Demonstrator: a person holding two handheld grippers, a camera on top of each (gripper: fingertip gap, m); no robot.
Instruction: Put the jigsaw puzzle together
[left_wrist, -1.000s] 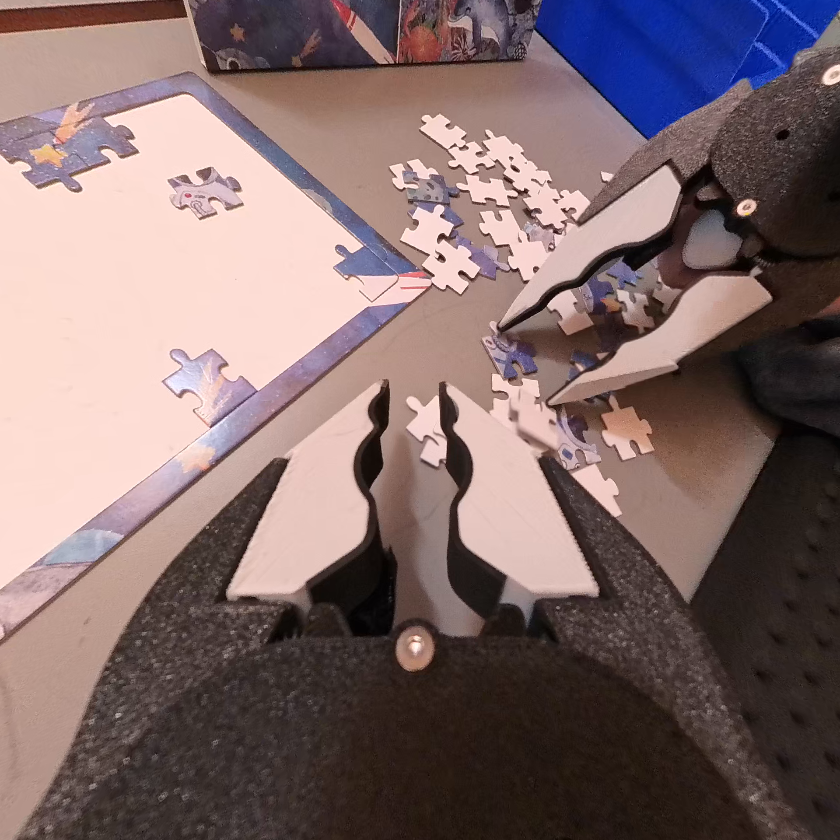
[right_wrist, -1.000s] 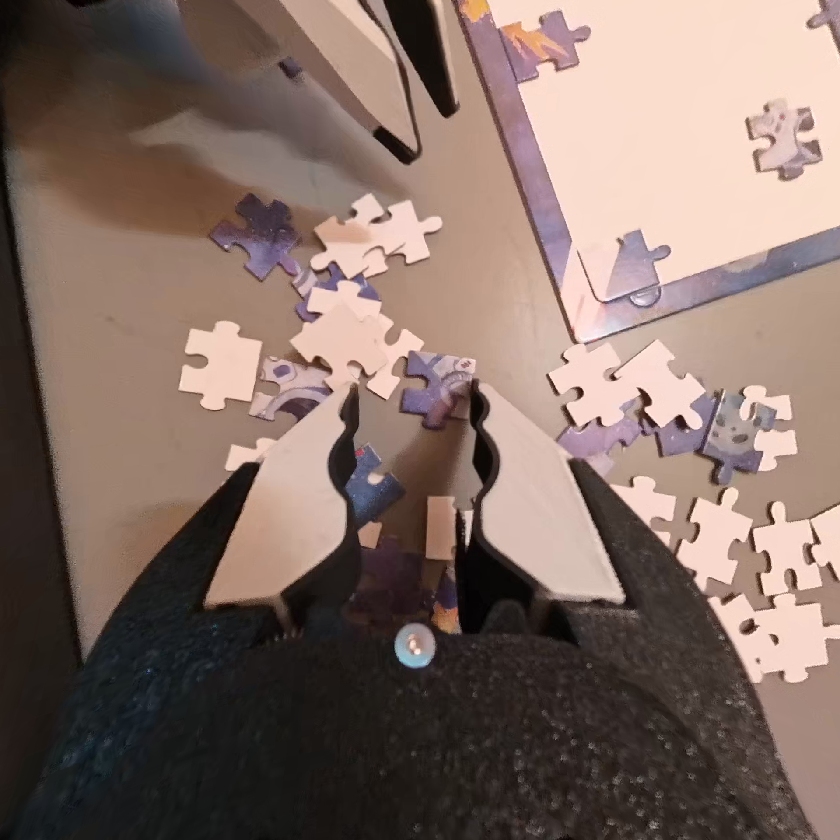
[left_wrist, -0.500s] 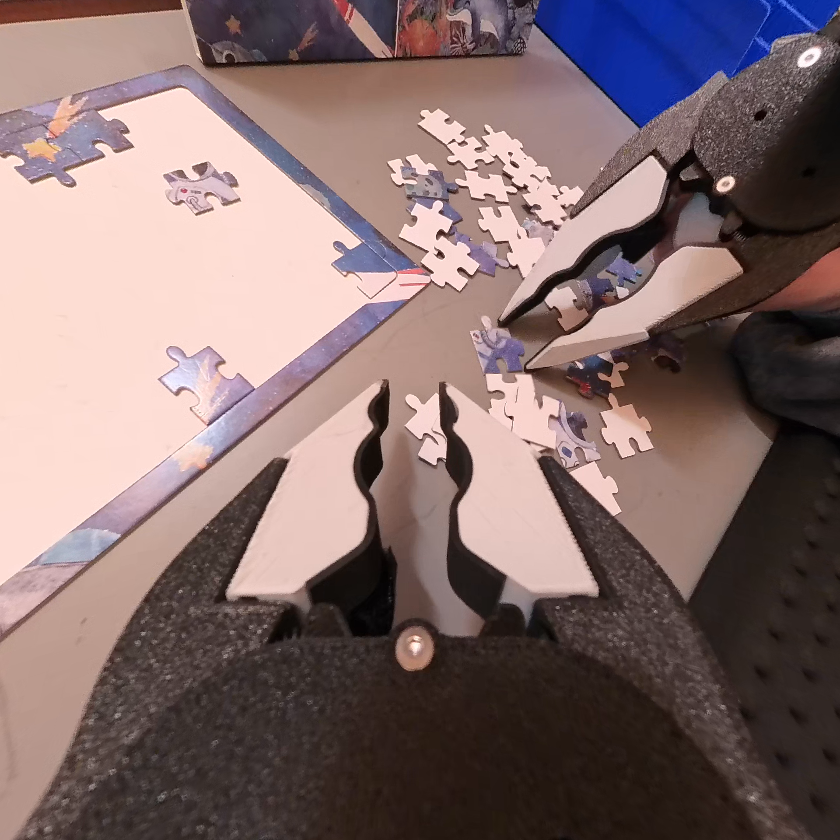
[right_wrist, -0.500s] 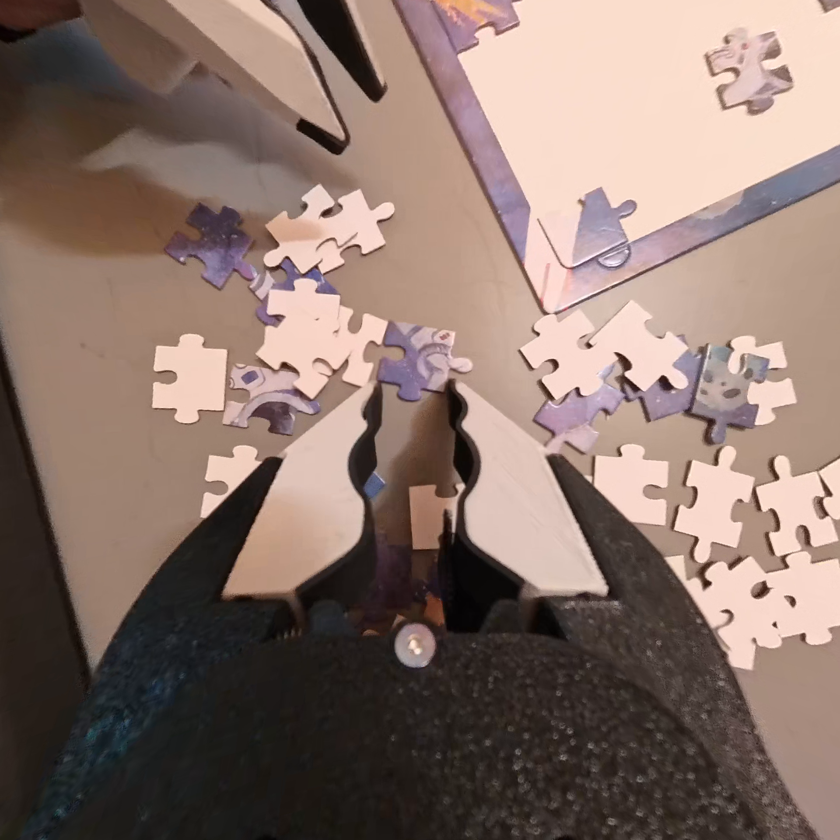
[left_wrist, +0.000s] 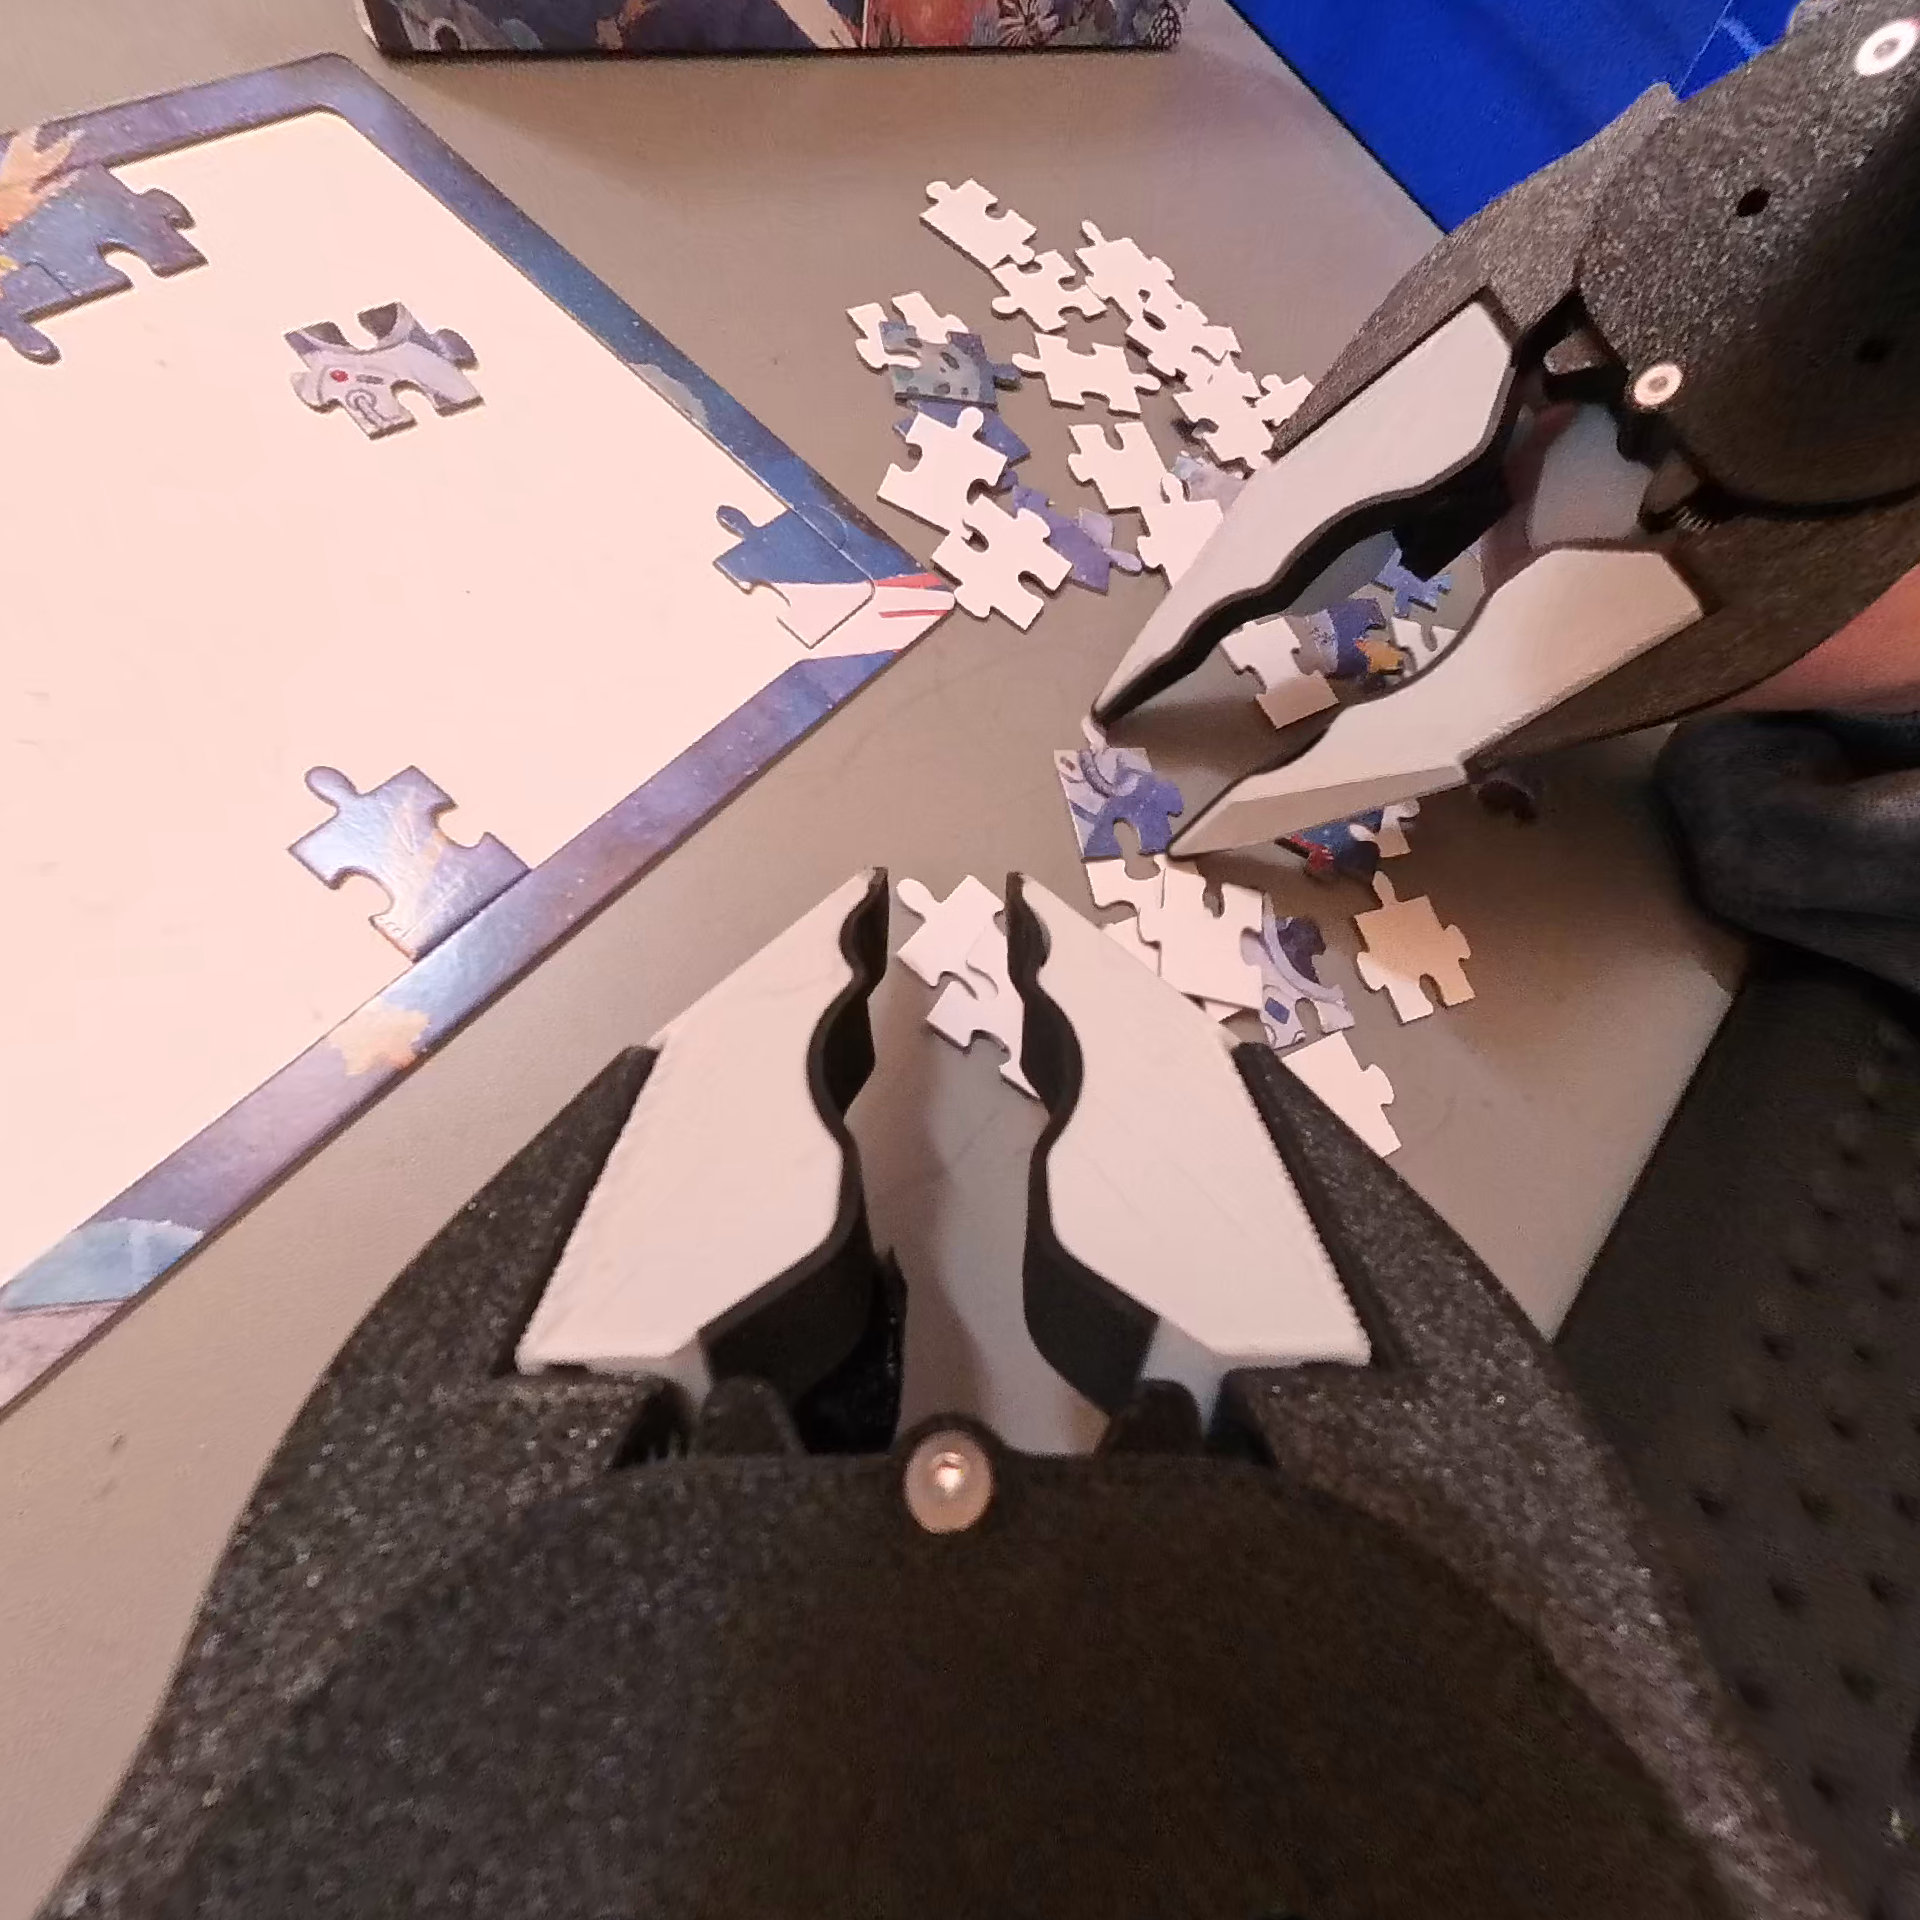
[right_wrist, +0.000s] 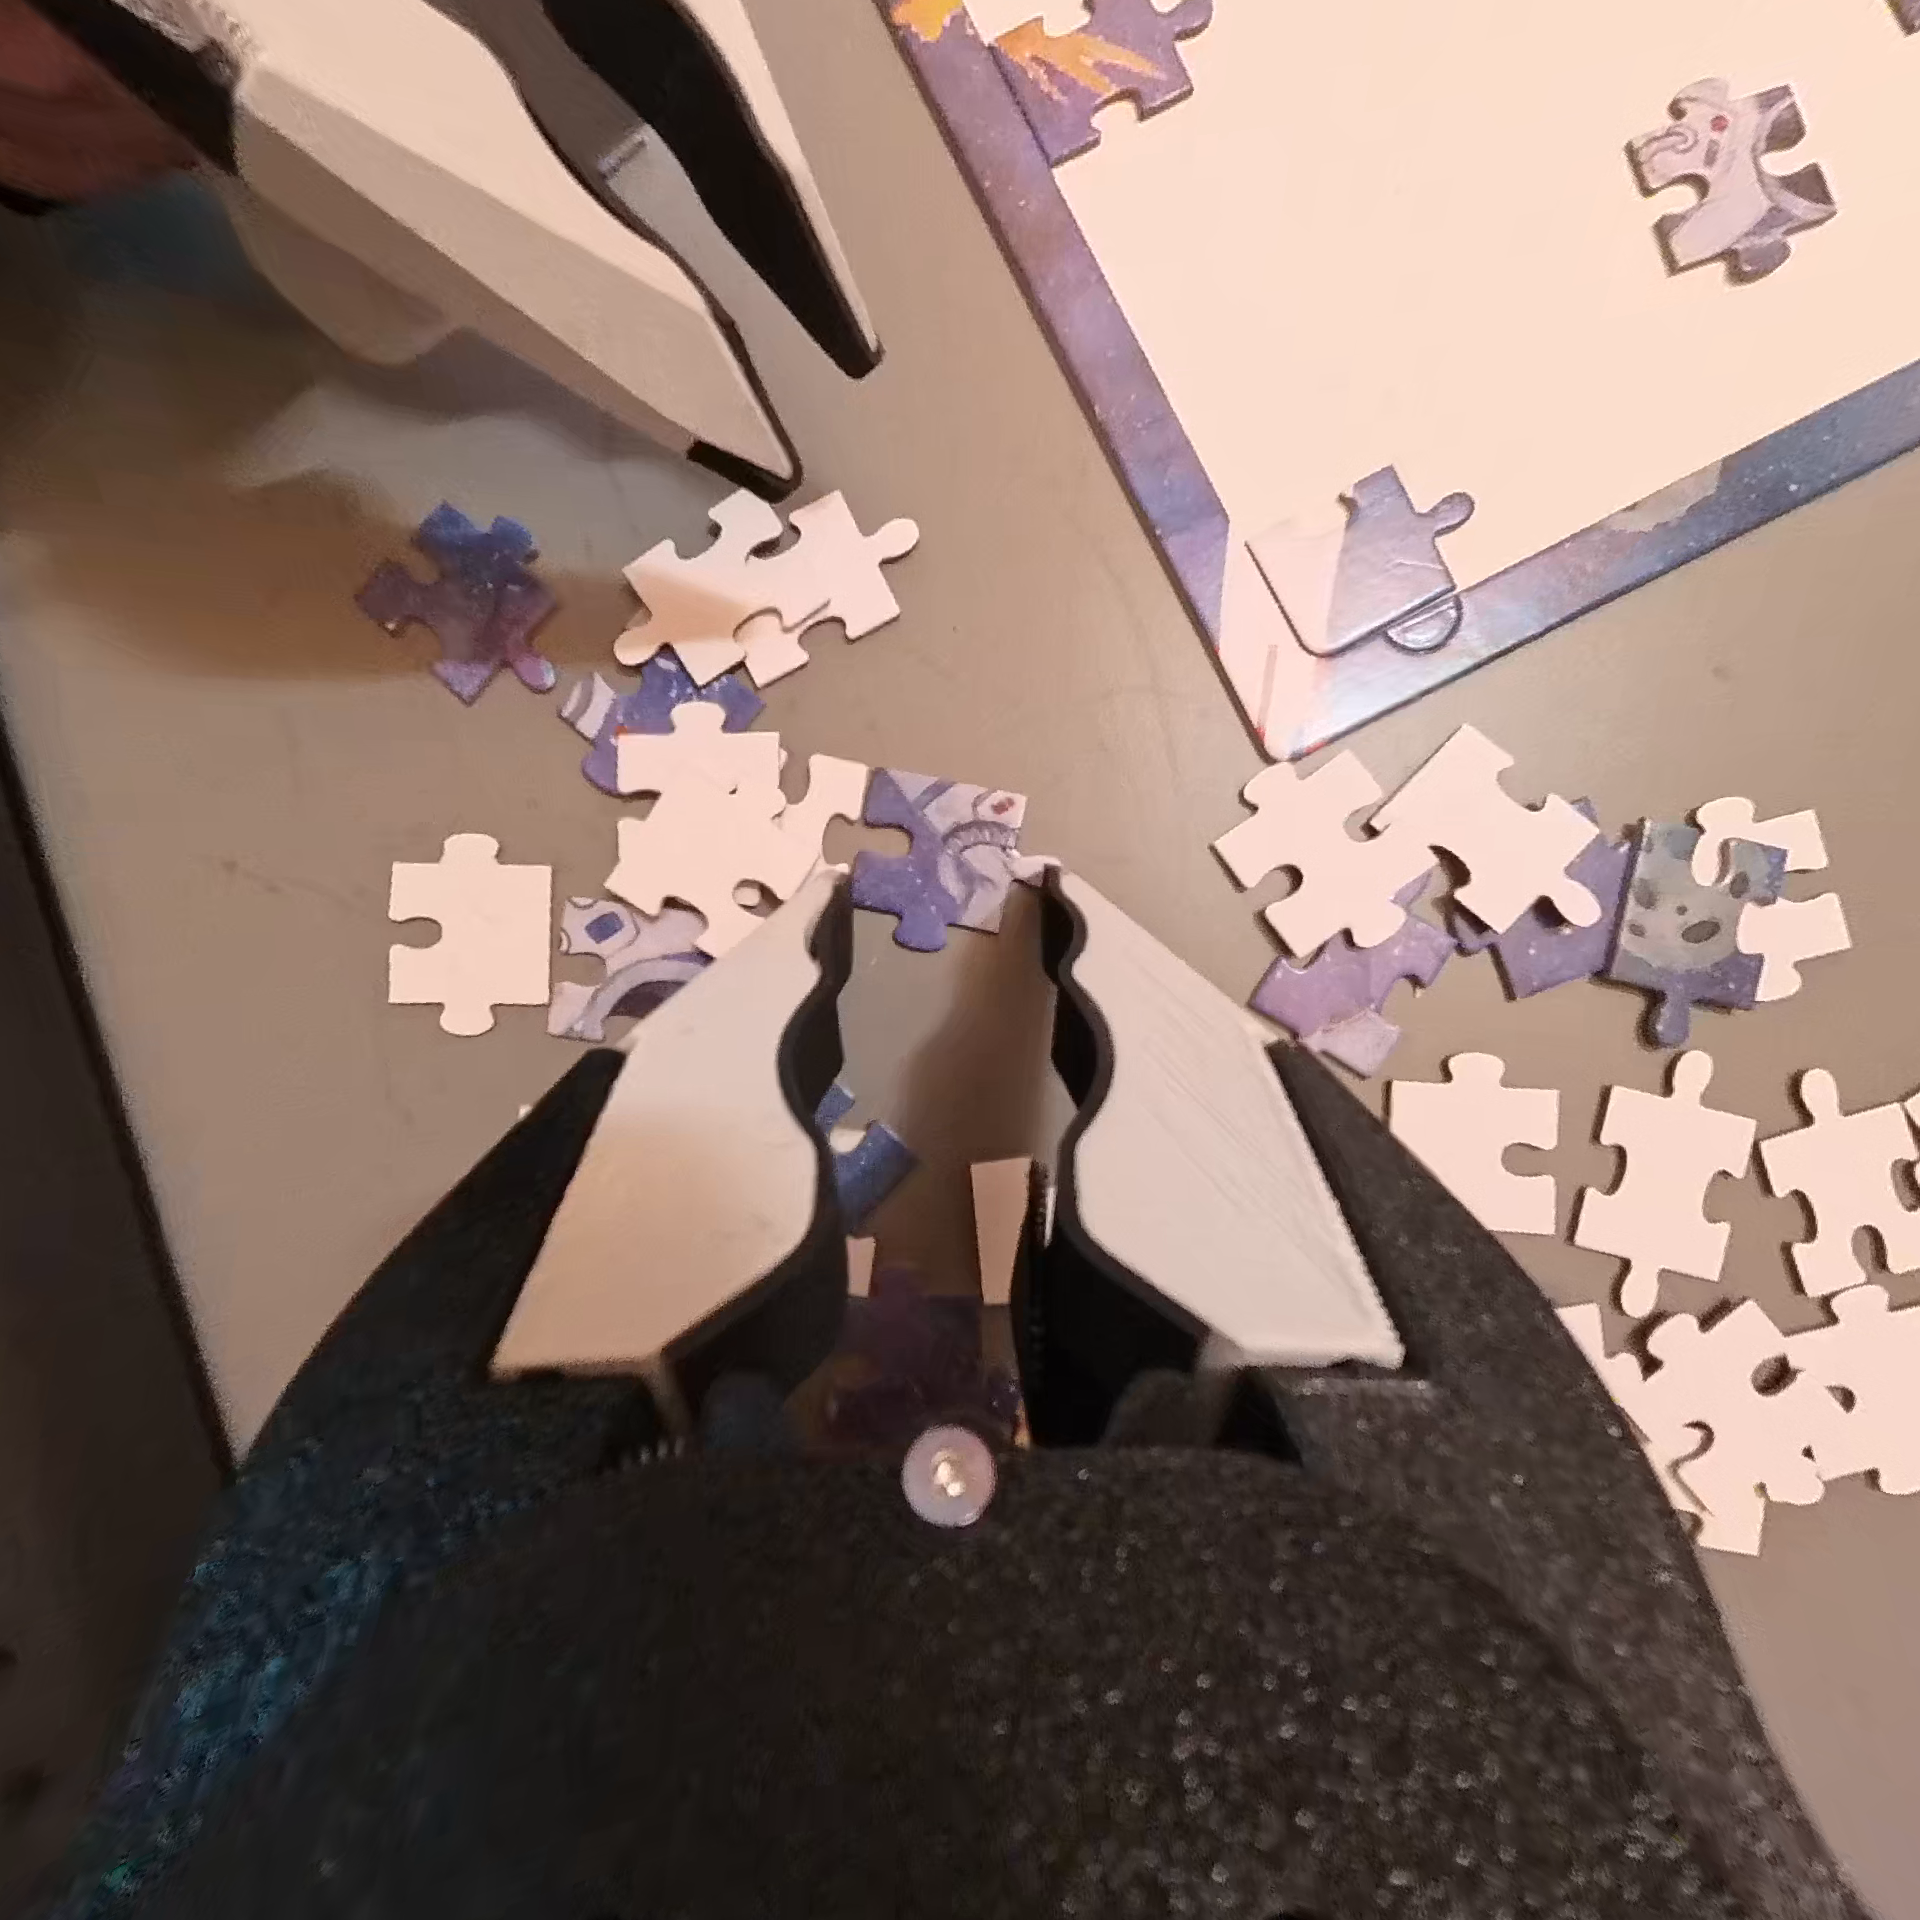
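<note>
While our right gripper (right_wrist: 940, 883), narrowly parted, straddles a blue puzzle piece (right_wrist: 940, 847) beside the board's (left_wrist: 665, 831) corner, our left gripper (left_wrist: 945, 888), narrowly parted, holds nothing; next we pinch.

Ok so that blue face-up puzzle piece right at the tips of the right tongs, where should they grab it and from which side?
Grip the blue face-up piece across its two opposite side edges, coming down steeply from above with the right tongs open astride it. It lies flat on the table, so only its thin edges offer purchase. Its left edge touches a white face-down piece; probably nudge it clear first.
</note>
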